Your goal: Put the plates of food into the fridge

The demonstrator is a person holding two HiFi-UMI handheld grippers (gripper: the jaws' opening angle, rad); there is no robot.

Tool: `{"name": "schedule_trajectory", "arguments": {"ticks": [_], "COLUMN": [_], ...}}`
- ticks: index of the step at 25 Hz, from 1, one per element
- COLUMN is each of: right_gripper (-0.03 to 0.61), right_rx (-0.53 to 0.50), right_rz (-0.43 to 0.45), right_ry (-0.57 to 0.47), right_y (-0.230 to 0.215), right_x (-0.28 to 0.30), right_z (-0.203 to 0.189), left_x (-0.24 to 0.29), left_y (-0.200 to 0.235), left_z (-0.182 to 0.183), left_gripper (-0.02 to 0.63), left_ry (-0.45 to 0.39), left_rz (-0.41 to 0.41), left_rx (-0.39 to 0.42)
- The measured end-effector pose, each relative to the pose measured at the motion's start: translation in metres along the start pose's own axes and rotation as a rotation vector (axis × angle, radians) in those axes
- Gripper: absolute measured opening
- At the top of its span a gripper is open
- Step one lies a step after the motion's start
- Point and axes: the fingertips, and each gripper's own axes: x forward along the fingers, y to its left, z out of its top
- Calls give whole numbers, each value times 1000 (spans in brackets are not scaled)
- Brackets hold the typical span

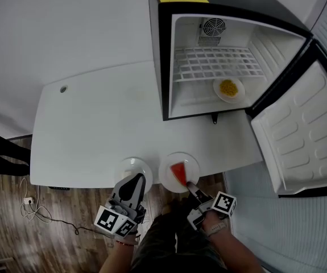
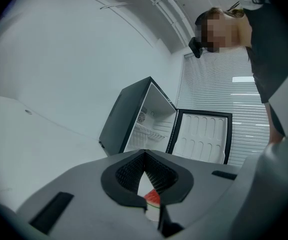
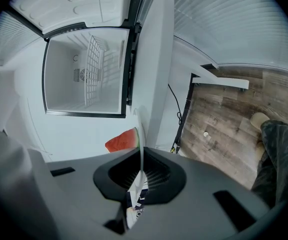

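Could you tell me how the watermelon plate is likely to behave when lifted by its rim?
Pinched at one edge by the right gripper, the plate will probably tilt. The watermelon slice on it may slide. The plate itself looks stiff.

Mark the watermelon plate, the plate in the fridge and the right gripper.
watermelon plate (image 1: 190,165): head view, bare rim.
plate in the fridge (image 1: 229,99): head view, bare near rim.
right gripper (image 1: 190,184): head view, midway between its fingertips.
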Motion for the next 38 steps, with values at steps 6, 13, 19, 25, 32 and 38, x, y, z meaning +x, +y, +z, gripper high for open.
{"name": "schedule_trajectory", "arguments": {"ticks": [6, 13, 19, 25, 32, 38], "right_gripper": [12, 12, 14, 12, 14, 14], "right_rx": [-1, 6, -10, -10, -25, -18], "right_rz": [7, 27, 39, 56, 56, 45], "right_ry": [-28, -88, -114, -133, -143, -159], "right_y": [12, 38, 57, 80, 103, 116], "right_x": [-10, -13, -1, 24, 64, 103], "right_z": [15, 44, 75, 110, 153, 187], "left_x": [16, 52, 85, 117, 155, 186], "left_y": [0, -1, 13, 38, 62, 79], "left_z": [11, 27, 45, 59, 64, 65], "left_gripper": [6, 6, 6, 6, 6, 6], "left_ry": [-13, -45, -82, -106, -119, -125], "left_rz": [-17, -36, -13, 33, 71, 89], "left_rx": [6, 8, 22, 40, 45, 35]}}
